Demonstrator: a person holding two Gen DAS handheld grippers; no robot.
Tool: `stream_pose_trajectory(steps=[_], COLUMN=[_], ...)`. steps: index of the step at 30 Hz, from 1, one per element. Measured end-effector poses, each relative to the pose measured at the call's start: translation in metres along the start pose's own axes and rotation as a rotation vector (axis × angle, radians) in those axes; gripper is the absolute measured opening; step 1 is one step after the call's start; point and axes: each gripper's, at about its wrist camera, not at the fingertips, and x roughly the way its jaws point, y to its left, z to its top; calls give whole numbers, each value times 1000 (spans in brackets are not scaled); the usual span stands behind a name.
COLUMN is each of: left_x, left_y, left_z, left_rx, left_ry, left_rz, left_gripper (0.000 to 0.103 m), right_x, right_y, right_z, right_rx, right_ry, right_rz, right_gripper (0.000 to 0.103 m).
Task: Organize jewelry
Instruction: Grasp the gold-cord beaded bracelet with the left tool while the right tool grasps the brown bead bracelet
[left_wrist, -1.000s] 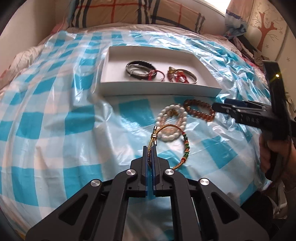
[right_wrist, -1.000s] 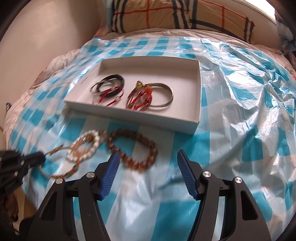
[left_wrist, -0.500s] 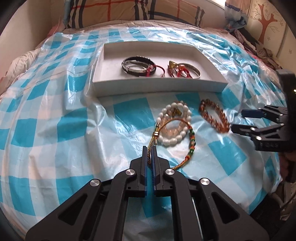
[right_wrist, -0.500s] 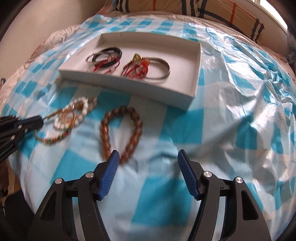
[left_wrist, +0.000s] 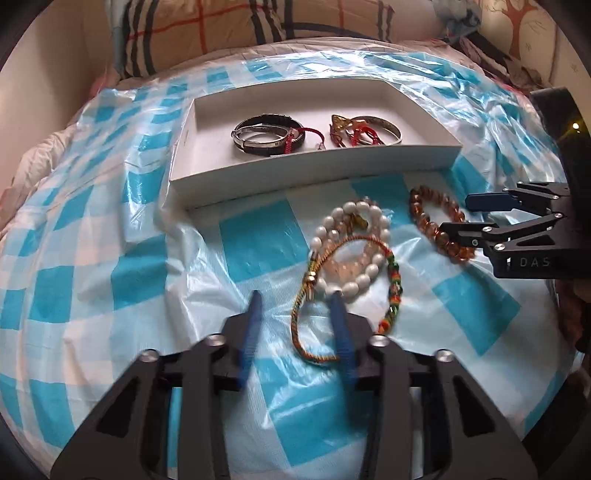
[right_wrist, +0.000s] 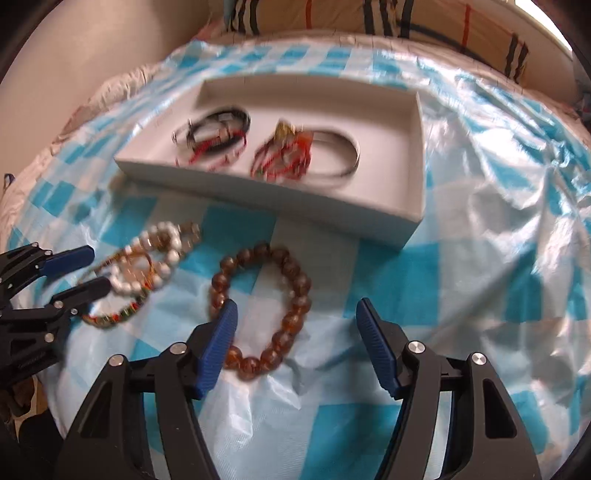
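A white tray (left_wrist: 207, 177) holds black, silver and red bracelets (left_wrist: 269, 138). In front of it lie a white pearl bracelet (left_wrist: 354, 251), a braided multicolour cord bracelet (left_wrist: 393, 295) and an amber bead bracelet (left_wrist: 432, 225). My left gripper (left_wrist: 295, 299) is open, its jaws astride the near end of the cord bracelet. My right gripper (right_wrist: 295, 321) is open over the amber bead bracelet (right_wrist: 258, 302), whose near part lies between its jaws. The right gripper also shows in the left wrist view (left_wrist: 458, 214).
A blue and white checked plastic sheet (left_wrist: 110, 258) covers the bed. Plaid pillows (left_wrist: 258, 26) lie behind the tray. The bed edge drops off at the right (left_wrist: 554, 369). The white tray shows in the right wrist view (right_wrist: 413, 184).
My left gripper has opened and let go of the cord bracelet, which now lies on the sheet. My right gripper has moved closer over the amber bead bracelet.
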Motion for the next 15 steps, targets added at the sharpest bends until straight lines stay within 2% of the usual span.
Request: stream_pose_trajectory(steps=[3,8,12,15], left_x=[-7,-27,-28,-21], left_y=[4,13,18,14], left_z=[-8,-19,-15,-7], left_rx=[-1,-11,-38,-21], left_ry=[2,-18,-36,-33], left_rz=[-35,-123,-111,-77], left_gripper=[11,10,11,11], right_x=[-18,-46,-42,-25], right_y=[2,-1,-10,-1], right_z=[-11,-20,-5,7], right_rx=[-19,-47,12,-8], right_ry=[22,-5,-58,-77], right_rz=[33,44,64,53], right_gripper=[65,65,65,64])
